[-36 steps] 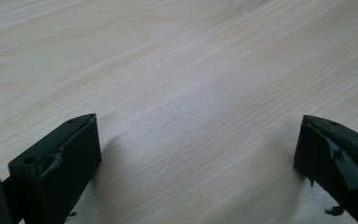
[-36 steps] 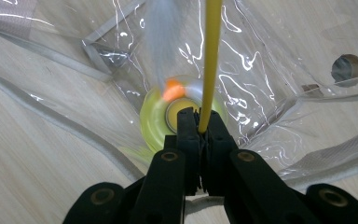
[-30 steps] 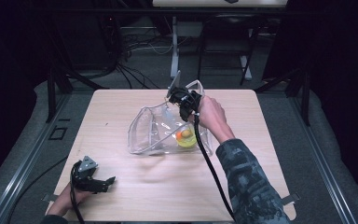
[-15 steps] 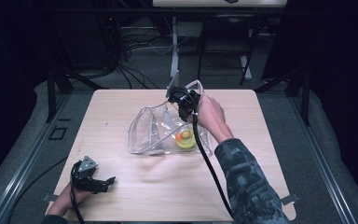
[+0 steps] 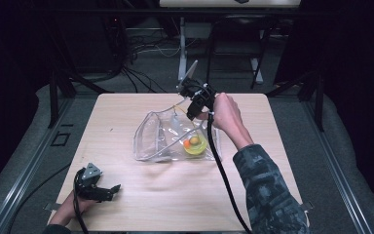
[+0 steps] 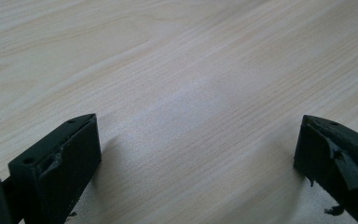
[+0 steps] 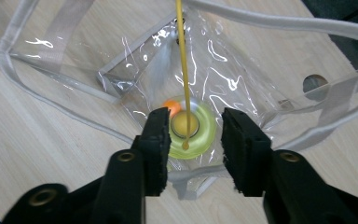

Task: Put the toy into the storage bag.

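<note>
Left hand-held gripper (image 5: pixel 108 188): at 7 o'clock on the table (image 5: pixel 126 209), jaws spread, nothing between them, idle. Clear plastic bag (image 5: pixel 158 139): table centre, lying open, holding a yellow-green ring toy (image 5: pixel 195 145) with an orange piece. Right hand-held gripper (image 7: pixel 193 140): above the bag toward 12 o'clock, jaws just opened part-way, nothing pinched; a thin yellow cord (image 7: pixel 182 70) hangs between them. Step, as judged: release over the bag. Next: lift clear of cord and bag straps.

The right gripper (image 5: pixel 191 108) is held raised at arm's length, pointing down; its jaws have just been opening and stand partly apart. The left gripper (image 5: pixel 108 190) lies low and level, jaws spread wide.
</note>
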### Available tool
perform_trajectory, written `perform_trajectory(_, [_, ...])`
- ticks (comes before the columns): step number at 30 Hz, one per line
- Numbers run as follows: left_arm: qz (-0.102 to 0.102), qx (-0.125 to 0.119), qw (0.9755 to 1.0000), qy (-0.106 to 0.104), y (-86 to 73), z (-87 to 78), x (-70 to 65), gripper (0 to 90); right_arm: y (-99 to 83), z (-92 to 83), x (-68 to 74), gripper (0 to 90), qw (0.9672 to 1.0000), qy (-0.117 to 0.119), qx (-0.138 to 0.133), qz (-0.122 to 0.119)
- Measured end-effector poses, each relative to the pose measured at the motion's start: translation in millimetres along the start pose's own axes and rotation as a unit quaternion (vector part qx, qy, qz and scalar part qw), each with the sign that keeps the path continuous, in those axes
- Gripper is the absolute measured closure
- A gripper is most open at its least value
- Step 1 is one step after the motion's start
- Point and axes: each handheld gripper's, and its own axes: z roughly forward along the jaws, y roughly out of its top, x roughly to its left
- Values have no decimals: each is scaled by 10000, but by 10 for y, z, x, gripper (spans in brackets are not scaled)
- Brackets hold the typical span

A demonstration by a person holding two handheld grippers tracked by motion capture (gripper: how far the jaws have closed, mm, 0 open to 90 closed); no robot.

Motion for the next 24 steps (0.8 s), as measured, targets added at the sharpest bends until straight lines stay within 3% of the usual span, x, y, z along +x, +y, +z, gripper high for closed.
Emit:
perform_trajectory(12, [-4,0,10000,1,0,0,-1,2,-234,-310,-93,221,9983,-27,-533,228])
perform_trajectory(16, [-3,1,10000,2,0,0,-1,2,-337,-386,-104,152,9969,-32,-731,288])
perform_trajectory(24, [-14,-47,10000,42,-4,7,-6,3,-645,-427,-83,111,9942,-98,-982,426])
